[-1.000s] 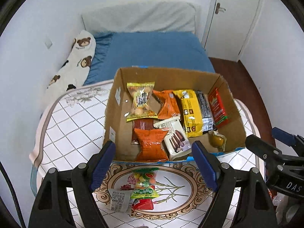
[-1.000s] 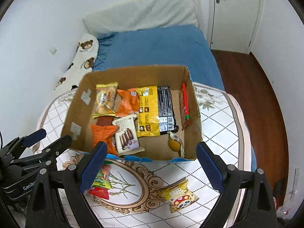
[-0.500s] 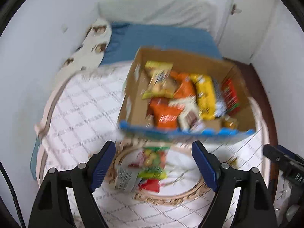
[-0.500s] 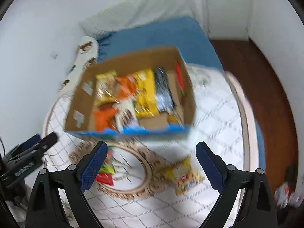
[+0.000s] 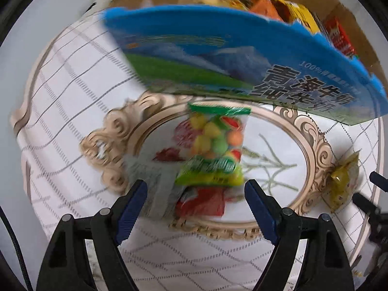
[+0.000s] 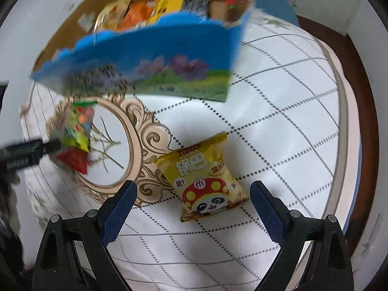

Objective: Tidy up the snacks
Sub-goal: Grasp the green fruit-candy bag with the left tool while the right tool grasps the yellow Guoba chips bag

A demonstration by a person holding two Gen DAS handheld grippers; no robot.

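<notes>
"青海牛奶" and "100%" are printed on the blue box front (image 5: 242, 55), though blurred; "锅巴" and "脆!" are read on the yellow snack bag (image 6: 203, 177).

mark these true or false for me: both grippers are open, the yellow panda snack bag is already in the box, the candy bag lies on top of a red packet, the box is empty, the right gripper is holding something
1. Both the left gripper and the right gripper are open. True.
2. The yellow snack bag is already in the cardboard box. False: it lies on the tablecloth in front of the box.
3. The candy bag lies on top of a red packet. True.
4. The box is empty. False: several snack packs show inside it.
5. The right gripper is holding something. False: its jaws stand apart above the yellow snack bag, gripping nothing.
</notes>
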